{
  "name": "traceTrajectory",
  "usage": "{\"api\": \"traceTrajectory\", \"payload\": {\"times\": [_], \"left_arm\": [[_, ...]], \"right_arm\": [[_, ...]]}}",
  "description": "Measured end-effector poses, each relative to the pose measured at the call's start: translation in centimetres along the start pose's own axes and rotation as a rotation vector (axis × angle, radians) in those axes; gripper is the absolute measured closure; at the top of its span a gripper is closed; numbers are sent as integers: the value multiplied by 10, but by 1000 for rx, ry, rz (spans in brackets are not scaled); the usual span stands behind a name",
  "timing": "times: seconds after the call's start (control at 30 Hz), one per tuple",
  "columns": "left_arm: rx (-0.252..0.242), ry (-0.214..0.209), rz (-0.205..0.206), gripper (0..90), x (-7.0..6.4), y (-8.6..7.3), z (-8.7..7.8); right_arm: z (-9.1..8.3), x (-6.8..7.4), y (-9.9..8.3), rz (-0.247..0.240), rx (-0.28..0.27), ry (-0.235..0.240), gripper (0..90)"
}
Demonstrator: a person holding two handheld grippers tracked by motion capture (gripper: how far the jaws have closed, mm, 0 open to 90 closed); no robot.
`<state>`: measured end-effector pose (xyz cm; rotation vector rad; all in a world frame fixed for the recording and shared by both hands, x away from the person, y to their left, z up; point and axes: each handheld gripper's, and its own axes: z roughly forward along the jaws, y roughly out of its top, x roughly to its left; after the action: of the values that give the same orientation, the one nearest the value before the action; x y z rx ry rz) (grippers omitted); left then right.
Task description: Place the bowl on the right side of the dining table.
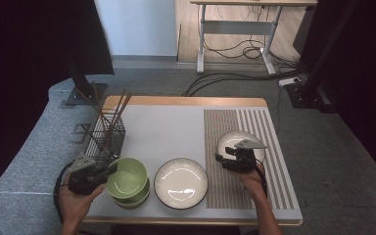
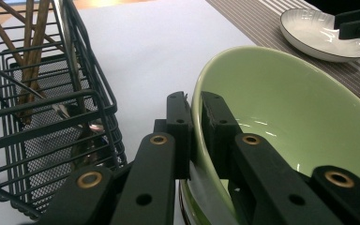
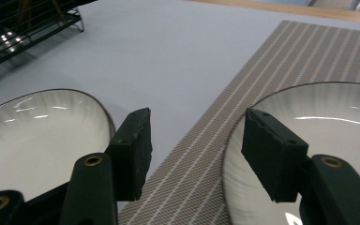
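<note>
High view: table with a striped mat (image 1: 240, 161) on its right half and a wire cutlery basket (image 1: 108, 134) at 10 o'clock.
Left gripper (image 2: 194, 136): jaws pinched on the rim of the top green bowl (image 1: 126, 177), one jaw inside, one outside.
Green bowls: stacked at 7 o'clock, just beside the basket; the top one sits tilted on the lower bowl (image 1: 137, 198).
Right gripper (image 3: 194, 150): jaws spread, empty, above the mat's left edge by the small plate (image 1: 238, 143) at 3 o'clock.
Large plate (image 1: 181, 182): at 6 o'clock, off the mat.
Progress: probably early; small plate laid on the mat, bowl gripped but not yet carried over.
</note>
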<state>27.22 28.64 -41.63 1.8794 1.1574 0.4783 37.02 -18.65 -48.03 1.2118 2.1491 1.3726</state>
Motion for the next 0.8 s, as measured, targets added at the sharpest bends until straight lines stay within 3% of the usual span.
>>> {"api": "traceTrajectory", "payload": {"times": [0.23,0.57,0.8], "left_arm": [[-3,7,-1,827,0,1,1],[-8,10,3,828,-1,5,1],[-7,17,10,828,-2,7,2]], "right_arm": [[7,17,6,-29,19,89,424],[16,47,26,-118,56,195,423],[20,63,34,-137,63,269,420]]}}
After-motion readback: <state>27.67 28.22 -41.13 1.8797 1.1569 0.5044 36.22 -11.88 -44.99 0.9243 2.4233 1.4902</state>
